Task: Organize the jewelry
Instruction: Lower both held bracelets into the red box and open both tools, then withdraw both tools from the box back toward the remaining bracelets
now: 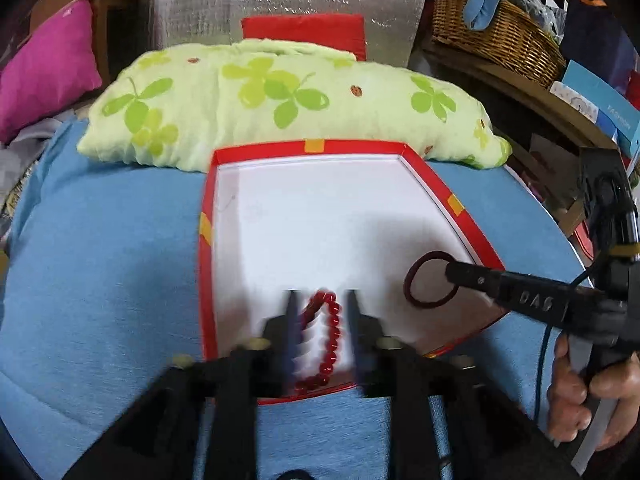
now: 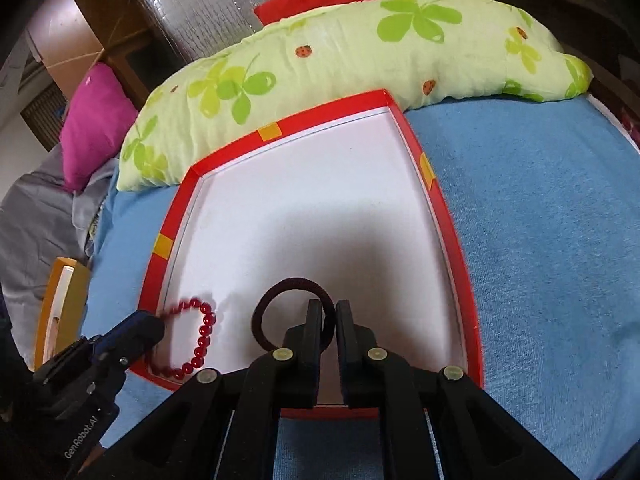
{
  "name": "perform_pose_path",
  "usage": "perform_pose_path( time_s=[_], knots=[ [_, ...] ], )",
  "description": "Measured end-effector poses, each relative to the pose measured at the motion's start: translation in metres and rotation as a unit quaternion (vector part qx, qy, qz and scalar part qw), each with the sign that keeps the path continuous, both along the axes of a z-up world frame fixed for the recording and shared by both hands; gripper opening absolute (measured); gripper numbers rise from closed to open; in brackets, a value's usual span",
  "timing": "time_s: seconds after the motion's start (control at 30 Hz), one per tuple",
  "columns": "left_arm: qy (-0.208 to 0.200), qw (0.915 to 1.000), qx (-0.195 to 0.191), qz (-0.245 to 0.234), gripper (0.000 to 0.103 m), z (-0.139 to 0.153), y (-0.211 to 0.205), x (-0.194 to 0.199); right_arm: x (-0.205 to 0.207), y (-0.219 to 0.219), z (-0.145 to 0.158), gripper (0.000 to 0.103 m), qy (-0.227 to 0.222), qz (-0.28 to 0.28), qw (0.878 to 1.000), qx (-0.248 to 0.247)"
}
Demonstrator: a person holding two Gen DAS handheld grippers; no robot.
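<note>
Jewelry sits low in a shallow red-rimmed box on a blue cloth: a red bead bracelet between the left gripper fingers, which look parted around it, motion-blurred. The right gripper, nearly closed, pinches a dark elastic ring. Otherwise the white floor lies bare. Risk, as I judge it: the beads may slip from a loose grasp and roll, or either loop may snag the near rim.

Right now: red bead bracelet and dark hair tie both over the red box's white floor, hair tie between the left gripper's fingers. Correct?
Not quite. The dark hair tie sits between the right gripper fingers, as the right wrist view shows. The left gripper is at the red bead bracelet. Both pieces are over the red box white floor.
</note>
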State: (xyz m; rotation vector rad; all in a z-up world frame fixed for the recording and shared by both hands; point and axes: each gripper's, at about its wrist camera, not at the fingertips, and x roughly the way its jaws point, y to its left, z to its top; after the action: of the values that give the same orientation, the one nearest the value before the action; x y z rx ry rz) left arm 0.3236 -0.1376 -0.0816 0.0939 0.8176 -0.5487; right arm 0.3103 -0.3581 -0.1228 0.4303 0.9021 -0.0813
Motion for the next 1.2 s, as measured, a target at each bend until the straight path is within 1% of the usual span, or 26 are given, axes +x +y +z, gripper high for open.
perform_pose_path(
  time_s=[0.03, 0.07, 0.1, 0.2, 0.3, 0.37, 0.47, 0.6, 0.7, 0.87, 0.9, 0.93, 0.97, 1.03, 1.2],
  knots=[
    [-0.012, 0.9999, 0.001, 0.008, 0.053, 0.003, 0.004, -0.003, -0.002, -0.002, 0.003, 0.021, -0.005, -0.002, 1.000, 0.004],
    [-0.020, 0.9997, 0.003, 0.014, 0.053, 0.005, 0.006, -0.004, -0.005, -0.004, 0.006, 0.029, -0.013, -0.004, 1.000, 0.011],
    [-0.027, 0.9994, 0.009, 0.018, 0.053, 0.007, 0.009, -0.007, -0.007, -0.004, 0.009, 0.032, -0.020, -0.007, 1.000, 0.015],
    [-0.043, 0.9983, 0.029, 0.026, 0.054, 0.011, 0.016, -0.016, -0.017, -0.004, 0.020, 0.033, -0.040, -0.010, 0.999, 0.012],
    [-0.059, 0.9955, 0.064, 0.038, 0.054, 0.014, 0.019, -0.031, -0.032, -0.002, 0.032, 0.033, -0.057, -0.007, 0.998, 0.015],
    [-0.073, 0.9926, 0.087, 0.043, 0.055, 0.016, 0.021, -0.043, -0.045, 0.001, 0.039, 0.033, -0.061, -0.004, 0.998, 0.007],
    [-0.090, 0.9895, 0.103, 0.047, 0.057, 0.022, 0.025, -0.058, -0.061, 0.008, 0.046, 0.033, -0.065, 0.008, 0.998, 0.003],
    [-0.108, 0.9870, 0.108, 0.049, 0.058, 0.032, 0.032, -0.080, -0.078, 0.021, 0.050, 0.033, -0.065, 0.024, 0.997, -0.015],
    [-0.118, 0.9852, 0.110, 0.059, 0.058, 0.037, 0.040, -0.093, -0.088, 0.026, 0.052, 0.033, -0.070, 0.032, 0.997, -0.014],
    [-0.111, 0.9858, 0.107, 0.067, 0.059, 0.039, 0.049, -0.103, -0.098, 0.032, 0.055, 0.033, -0.072, 0.042, 0.996, -0.024],
    [-0.109, 0.9860, 0.107, 0.066, 0.061, 0.038, 0.050, -0.105, -0.098, 0.032, 0.054, 0.034, -0.070, 0.042, 0.996, -0.022],
    [-0.106, 0.9865, 0.108, 0.063, 0.063, 0.037, 0.051, -0.107, -0.098, 0.032, 0.053, 0.037, -0.069, 0.043, 0.996, -0.020],
    [-0.103, 0.9869, 0.109, 0.060, 0.063, 0.036, 0.052, -0.109, -0.098, 0.033, 0.052, 0.043, -0.067, 0.043, 0.997, -0.020],
    [-0.099, 0.9868, 0.115, 0.058, 0.063, 0.033, 0.053, -0.111, -0.098, 0.034, 0.051, 0.050, -0.066, 0.045, 0.997, -0.023],
    [-0.095, 0.9844, 0.136, 0.058, 0.063, 0.024, 0.057, -0.114, -0.098, 0.038, 0.050, 0.050, -0.066, 0.057, 0.996, -0.031]
  ],
)
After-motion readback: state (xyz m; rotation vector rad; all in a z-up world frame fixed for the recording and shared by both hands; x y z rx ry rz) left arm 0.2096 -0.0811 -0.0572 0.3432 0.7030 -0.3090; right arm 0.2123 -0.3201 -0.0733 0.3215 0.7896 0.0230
